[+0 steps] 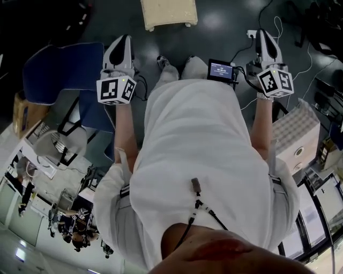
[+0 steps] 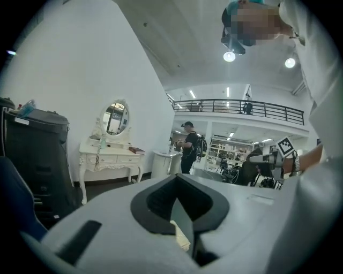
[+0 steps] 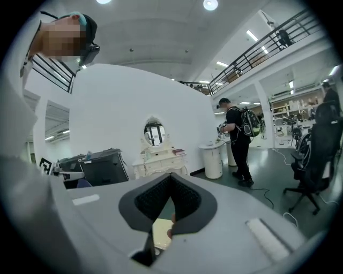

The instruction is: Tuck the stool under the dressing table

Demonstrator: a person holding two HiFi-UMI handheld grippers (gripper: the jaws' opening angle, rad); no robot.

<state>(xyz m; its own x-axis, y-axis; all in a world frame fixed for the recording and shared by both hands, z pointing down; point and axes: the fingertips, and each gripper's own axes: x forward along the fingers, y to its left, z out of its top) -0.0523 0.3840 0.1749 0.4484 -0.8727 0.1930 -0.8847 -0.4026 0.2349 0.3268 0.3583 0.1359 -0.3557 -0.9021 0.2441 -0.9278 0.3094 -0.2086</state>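
Note:
The cream cushioned stool (image 1: 169, 13) stands on the dark floor ahead of my feet, between the two grippers and beyond them. My left gripper (image 1: 123, 40) and right gripper (image 1: 264, 35) are held out level, both shut and holding nothing. A sliver of the cream stool (image 2: 181, 235) shows past the closed jaws in the left gripper view, and again as a cream patch (image 3: 161, 233) in the right gripper view. The white dressing table (image 2: 110, 156) with its oval mirror stands against the white wall, farther off; it also appears in the right gripper view (image 3: 161, 158).
A blue chair (image 1: 64, 69) is at my left and a small black screen (image 1: 222, 69) with cables lies on the floor. A checkered box (image 1: 297, 134) is at my right. A person with a backpack (image 3: 238, 144) stands by a white pedestal (image 3: 213, 158); a black office chair (image 3: 316, 155) is further right.

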